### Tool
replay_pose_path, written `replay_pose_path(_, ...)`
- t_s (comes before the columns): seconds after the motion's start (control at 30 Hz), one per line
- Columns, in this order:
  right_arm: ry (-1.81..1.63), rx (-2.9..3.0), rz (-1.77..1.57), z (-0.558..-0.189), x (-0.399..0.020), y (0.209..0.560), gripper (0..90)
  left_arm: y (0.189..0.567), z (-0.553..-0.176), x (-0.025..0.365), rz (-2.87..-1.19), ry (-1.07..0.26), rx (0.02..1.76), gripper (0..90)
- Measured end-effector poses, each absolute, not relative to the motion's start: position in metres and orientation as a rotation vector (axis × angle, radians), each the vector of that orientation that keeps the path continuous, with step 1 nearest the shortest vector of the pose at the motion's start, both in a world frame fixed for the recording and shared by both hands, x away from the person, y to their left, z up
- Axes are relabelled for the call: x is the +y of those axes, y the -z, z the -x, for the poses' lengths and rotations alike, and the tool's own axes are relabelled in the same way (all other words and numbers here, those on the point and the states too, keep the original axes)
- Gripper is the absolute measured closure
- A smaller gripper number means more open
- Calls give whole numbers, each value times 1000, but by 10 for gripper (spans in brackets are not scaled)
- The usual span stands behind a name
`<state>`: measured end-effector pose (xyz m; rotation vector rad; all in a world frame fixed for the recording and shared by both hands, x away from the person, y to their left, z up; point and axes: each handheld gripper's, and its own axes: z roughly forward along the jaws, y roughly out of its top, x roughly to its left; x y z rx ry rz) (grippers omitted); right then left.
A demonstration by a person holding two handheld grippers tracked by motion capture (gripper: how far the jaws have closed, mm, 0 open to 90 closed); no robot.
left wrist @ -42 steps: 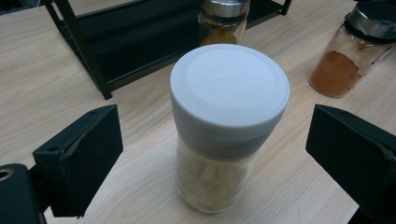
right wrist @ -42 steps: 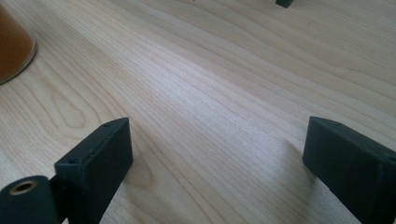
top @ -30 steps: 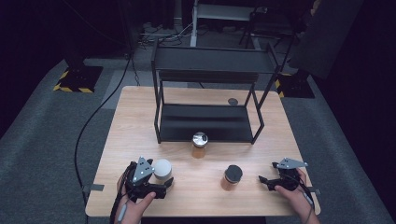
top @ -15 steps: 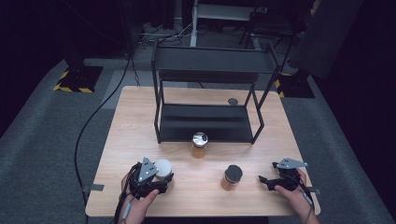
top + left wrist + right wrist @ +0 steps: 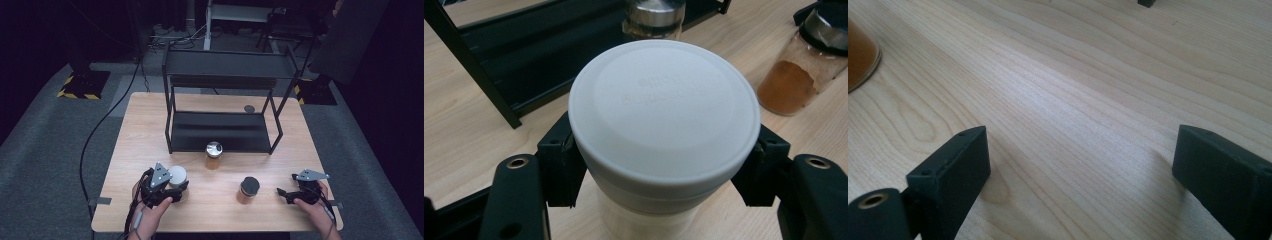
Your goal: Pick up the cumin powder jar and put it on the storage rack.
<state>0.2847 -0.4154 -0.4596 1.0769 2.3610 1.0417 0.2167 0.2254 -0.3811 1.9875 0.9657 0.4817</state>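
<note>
A white-lidded jar sits between the black jaws of the left hand-held gripper, clamped on both sides just below its lid, at the near left of the wooden worktop. Faint raised lettering on the lid is too soft to read, and the jar's lower body is cut off at the frame's bottom edge. Just beyond this hand-held gripper stands a silver-capped jar in front of a black metal shelf rack; off to its right stands a dark-lidded jar of brown powder. The right hand-held gripper, well apart at the near right, rests low with its jaws spread wide over bare wood, nothing between them. A small dark round object behind the rack is too small to identify
</note>
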Motion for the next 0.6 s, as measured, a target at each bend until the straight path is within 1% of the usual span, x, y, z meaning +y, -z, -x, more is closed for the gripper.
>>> replay_pose_path(0.3, -1042, 2360, -1079, -285, -415, 460, 87, 358, -229, 221, -1998, -524, 941, 331)
replay_pose_path(0.6, -1040, 2356, -1084, -284, -415, 460, 87, 341, -249, 219, -1997, -516, 923, 331)
